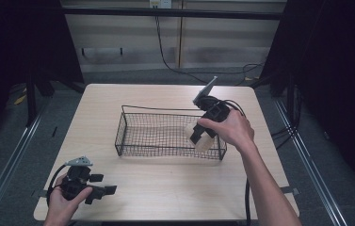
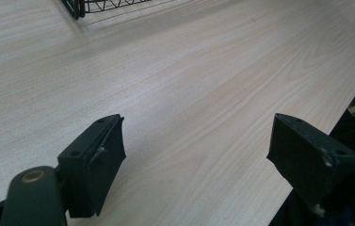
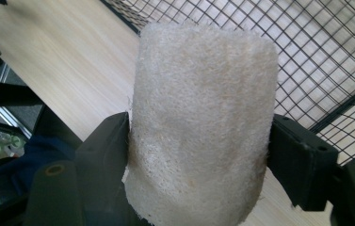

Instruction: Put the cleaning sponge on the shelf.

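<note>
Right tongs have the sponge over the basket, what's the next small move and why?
Probably lower it slightly, then open. The right tongs grip the sponge at the wire basket's right end, seemingly above its floor. The left tongs rest open, apart, near the table edge.

basket [image 1: 165, 134] mid-table [image 1: 133, 188] | loofah [image 1: 202, 139] at its right end | left gripper [image 1: 100, 184] near-left corner

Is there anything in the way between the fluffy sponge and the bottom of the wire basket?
Nothing visible. The right hand-held gripper holds the sponge at the right end of the wire basket, and the mesh floor there looks bare.
</note>
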{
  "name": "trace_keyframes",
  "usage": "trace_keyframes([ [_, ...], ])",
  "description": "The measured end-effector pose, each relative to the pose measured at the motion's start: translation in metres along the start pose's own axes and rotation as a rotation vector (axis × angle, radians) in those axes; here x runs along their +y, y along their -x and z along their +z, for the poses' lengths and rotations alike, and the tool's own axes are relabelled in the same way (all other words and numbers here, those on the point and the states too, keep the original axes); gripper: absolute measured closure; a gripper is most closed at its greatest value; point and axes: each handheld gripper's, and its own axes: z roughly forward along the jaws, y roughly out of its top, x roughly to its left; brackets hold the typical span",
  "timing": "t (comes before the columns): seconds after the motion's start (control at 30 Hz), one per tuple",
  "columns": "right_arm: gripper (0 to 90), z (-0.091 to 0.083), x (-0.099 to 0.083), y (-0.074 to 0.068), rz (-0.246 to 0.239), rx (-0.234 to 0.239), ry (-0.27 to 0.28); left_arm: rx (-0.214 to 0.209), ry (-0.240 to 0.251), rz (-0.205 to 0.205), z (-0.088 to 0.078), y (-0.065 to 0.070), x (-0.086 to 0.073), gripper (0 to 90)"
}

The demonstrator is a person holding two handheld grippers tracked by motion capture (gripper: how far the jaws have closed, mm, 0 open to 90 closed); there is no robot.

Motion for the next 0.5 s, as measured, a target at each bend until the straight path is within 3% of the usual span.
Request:
trace_keyframes([
  [0.5,26.0,0.003,0.006,0.015,0.083,-0.029,0.010,0.000,0.004,-0.003,0.000,0.000,0.000,18.6],
])
